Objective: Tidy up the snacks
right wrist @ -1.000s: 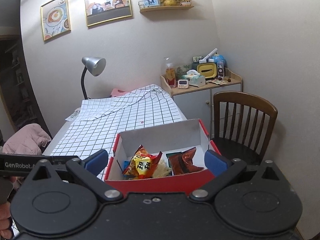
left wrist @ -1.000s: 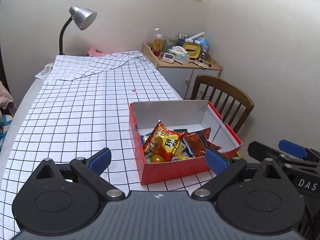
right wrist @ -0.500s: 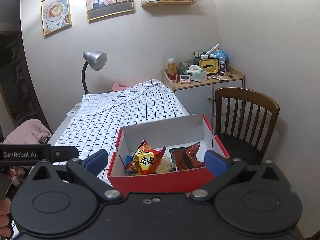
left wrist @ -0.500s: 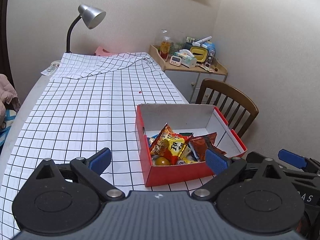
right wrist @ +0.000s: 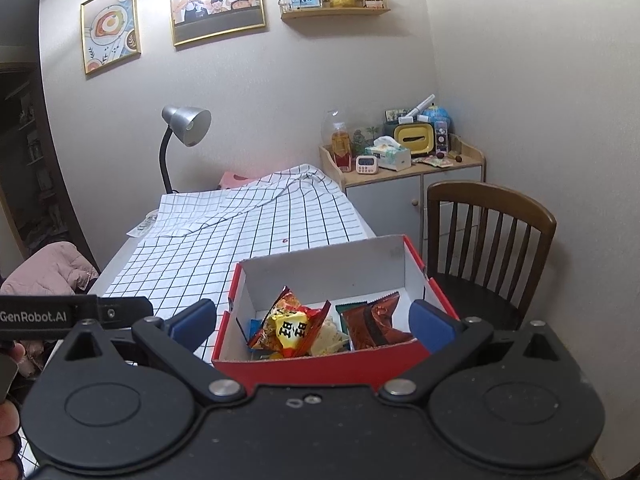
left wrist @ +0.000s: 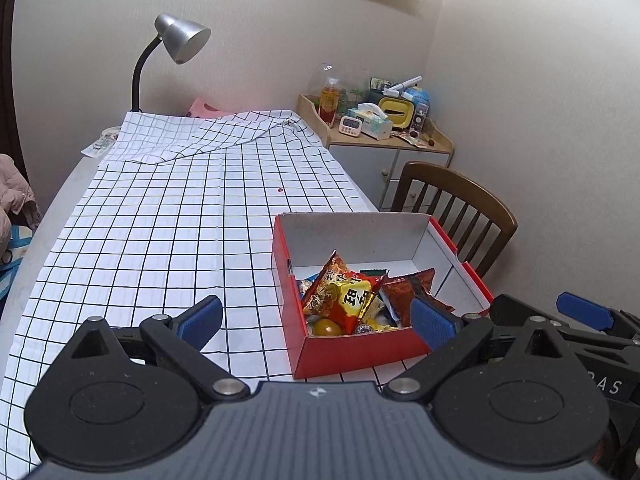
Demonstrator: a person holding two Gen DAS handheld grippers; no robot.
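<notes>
Red box (left wrist: 360, 350) of snacks (left wrist: 348, 300) sits on the checked cloth (left wrist: 168, 216) (both grippers (left wrist: 316, 316) (right wrist: 312, 322) spread wide, holding nothing).

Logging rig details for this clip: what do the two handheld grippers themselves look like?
Both look alike: matte black bodies with two round pivot housings, silver screws and angled black links ending in blue padded fingers. The left gripper has a ribbed grey top plate; white "GenRobot.AI" lettering shows on its side in the right view. The right gripper is plain black. No cables or sleeves show.
</notes>
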